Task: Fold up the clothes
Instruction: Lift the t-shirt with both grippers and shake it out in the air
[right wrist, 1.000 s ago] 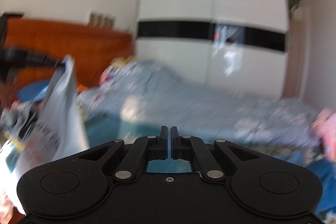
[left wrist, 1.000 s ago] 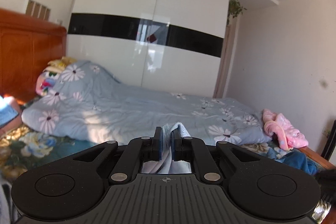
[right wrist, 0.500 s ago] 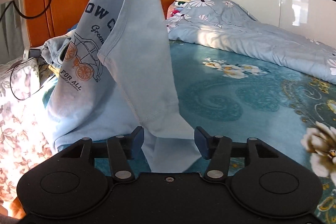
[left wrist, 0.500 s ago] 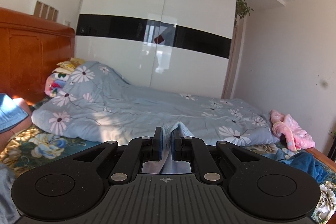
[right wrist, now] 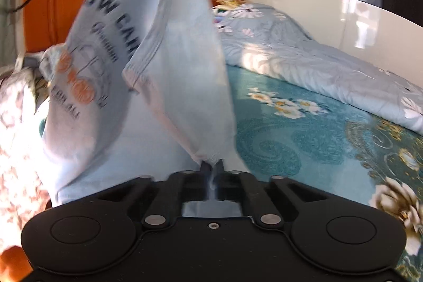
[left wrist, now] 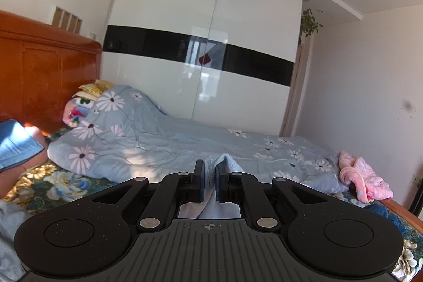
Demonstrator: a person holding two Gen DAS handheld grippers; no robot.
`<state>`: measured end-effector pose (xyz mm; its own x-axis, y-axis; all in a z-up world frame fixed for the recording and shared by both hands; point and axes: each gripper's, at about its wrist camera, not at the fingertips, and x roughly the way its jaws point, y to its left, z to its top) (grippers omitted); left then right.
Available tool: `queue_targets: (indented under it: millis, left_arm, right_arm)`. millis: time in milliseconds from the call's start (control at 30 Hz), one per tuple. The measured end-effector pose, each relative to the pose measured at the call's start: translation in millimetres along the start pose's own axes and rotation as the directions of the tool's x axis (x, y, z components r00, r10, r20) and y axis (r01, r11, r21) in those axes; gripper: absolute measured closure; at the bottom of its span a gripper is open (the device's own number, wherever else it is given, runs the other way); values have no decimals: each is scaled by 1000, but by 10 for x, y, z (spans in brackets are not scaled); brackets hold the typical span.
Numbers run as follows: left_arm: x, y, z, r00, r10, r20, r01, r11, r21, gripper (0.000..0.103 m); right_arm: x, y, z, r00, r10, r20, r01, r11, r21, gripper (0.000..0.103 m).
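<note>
So my left tongs are pinched down to a narrow gap with a fold of the light blue t-shirt clamped between the pads, and a little bunch of cloth pokes up past the fingertips. They point pretty much level across the bed toward the white wardrobe.

My right tongs are squeezing shut on a lower edge of the same t-shirt, and the pads already grip the hem with only a sliver of fabric showing between them. From there the shirt runs up and to the left, out of the top of the right view, so its long axis stands steep, nearly upright, leaning left. It's held up above the teal floral bedsheet, with the car print and dark lettering facing my right camera, though that part is blurry. The bottom left of the shirt sags near the edge of the bed. The blue daisy duvet lies heaped along the far side.
</note>
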<state>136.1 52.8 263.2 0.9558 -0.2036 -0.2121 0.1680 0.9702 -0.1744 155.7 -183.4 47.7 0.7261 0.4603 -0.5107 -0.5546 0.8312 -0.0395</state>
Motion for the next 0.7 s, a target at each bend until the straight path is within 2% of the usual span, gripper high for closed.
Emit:
queue_targets:
  millis: [133, 200, 267, 367, 500, 700]
  left_arm:
    - [-218, 17, 97, 999, 13, 33, -13, 1000, -2, 97]
    - [-360, 0, 187, 997, 6, 75, -6, 1000, -4, 97]
    - [-513, -48, 311, 992, -5, 125, 5, 1000, 4, 97]
    - [-723, -141, 514, 981, -12, 194, 8, 1000, 23, 97]
    - [-956, -253, 713, 964, -32, 265, 24, 999, 31, 97]
    - [-1179, -498, 714, 941, -90, 325, 73, 995, 66, 97]
  right_arm:
    - [-338, -196, 216, 990, -103, 101, 96, 993, 64, 102]
    - [-594, -308, 394, 972, -162, 171, 150, 986, 77, 103]
    - [-869, -385, 607, 944, -224, 244, 214, 975, 67, 103]
    - [-1290, -497, 932, 884, -312, 348, 307, 949, 71, 103]
    - [-1899, -631, 1317, 788, -395, 472, 390, 914, 115, 103]
    - [-2736, -636, 1546, 642, -463, 611, 504, 855, 119, 103]
